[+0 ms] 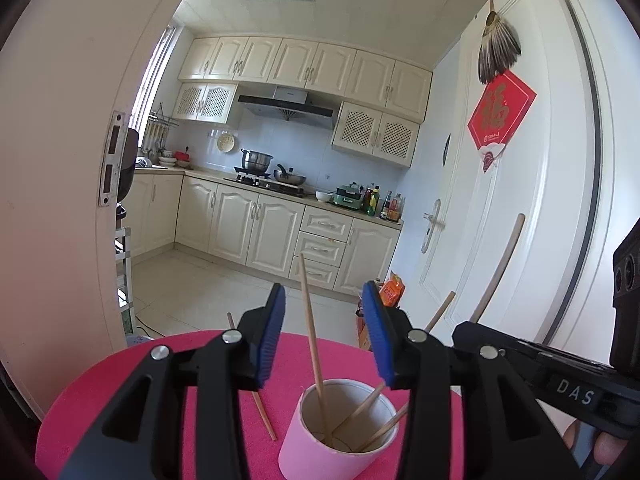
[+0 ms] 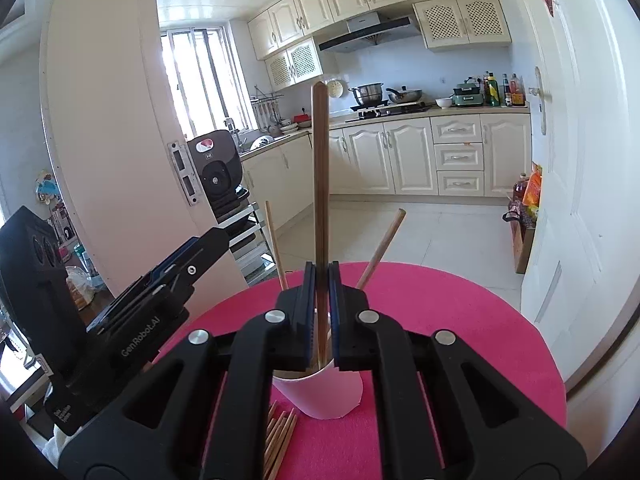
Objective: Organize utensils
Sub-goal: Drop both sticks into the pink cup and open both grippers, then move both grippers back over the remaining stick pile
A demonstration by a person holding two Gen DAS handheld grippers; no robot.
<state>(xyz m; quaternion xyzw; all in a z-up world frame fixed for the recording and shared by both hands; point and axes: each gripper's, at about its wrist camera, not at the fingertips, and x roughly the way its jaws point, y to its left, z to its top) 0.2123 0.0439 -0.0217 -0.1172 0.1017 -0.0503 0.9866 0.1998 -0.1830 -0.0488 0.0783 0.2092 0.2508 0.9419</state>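
A chopstick (image 2: 320, 184) is held upright, clamped in the right gripper (image 2: 322, 316), its tip inside the pink cup (image 2: 320, 396) on the red mat (image 2: 460, 320). The left gripper (image 1: 326, 336) is spread wide above the cup, holding nothing. Risk: the light cup may be tipped if it is nudged sideways on release.
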